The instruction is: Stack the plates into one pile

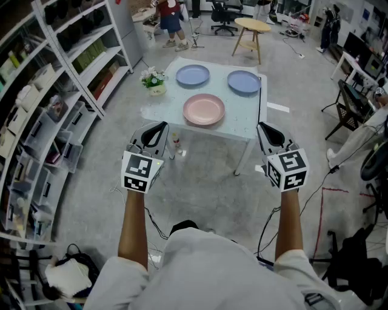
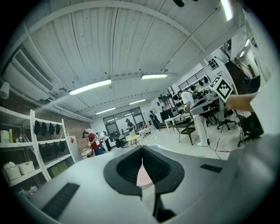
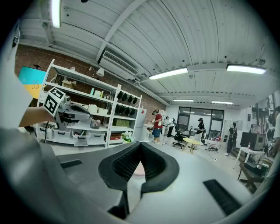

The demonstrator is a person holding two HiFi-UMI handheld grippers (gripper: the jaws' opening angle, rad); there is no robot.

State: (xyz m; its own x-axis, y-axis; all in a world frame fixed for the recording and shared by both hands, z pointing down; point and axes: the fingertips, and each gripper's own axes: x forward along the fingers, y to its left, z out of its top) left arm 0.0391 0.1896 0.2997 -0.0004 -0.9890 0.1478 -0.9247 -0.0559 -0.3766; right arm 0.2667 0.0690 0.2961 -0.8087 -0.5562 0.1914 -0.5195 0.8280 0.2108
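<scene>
Three plates lie apart on the pale glass table (image 1: 242,124): a pink plate (image 1: 204,109) nearest me, a blue plate (image 1: 193,75) at the far left and a second blue plate (image 1: 244,82) at the far right. My left gripper (image 1: 160,128) hangs short of the table's near left corner, shut and empty. The right gripper (image 1: 262,129) hangs off the near right corner, also shut with nothing in it. In the left gripper view a strip of the pink plate (image 2: 143,176) shows between the shut pads (image 2: 131,168). The right gripper view shows the same pink plate (image 3: 138,169) past its pads (image 3: 151,164).
A small pot of white flowers (image 1: 154,80) stands on the table's left edge. White shelving (image 1: 57,91) lines the left side. A round wooden side table (image 1: 251,25) and office chairs stand beyond. Cables trail on the floor at the right. People stand far off (image 1: 170,18).
</scene>
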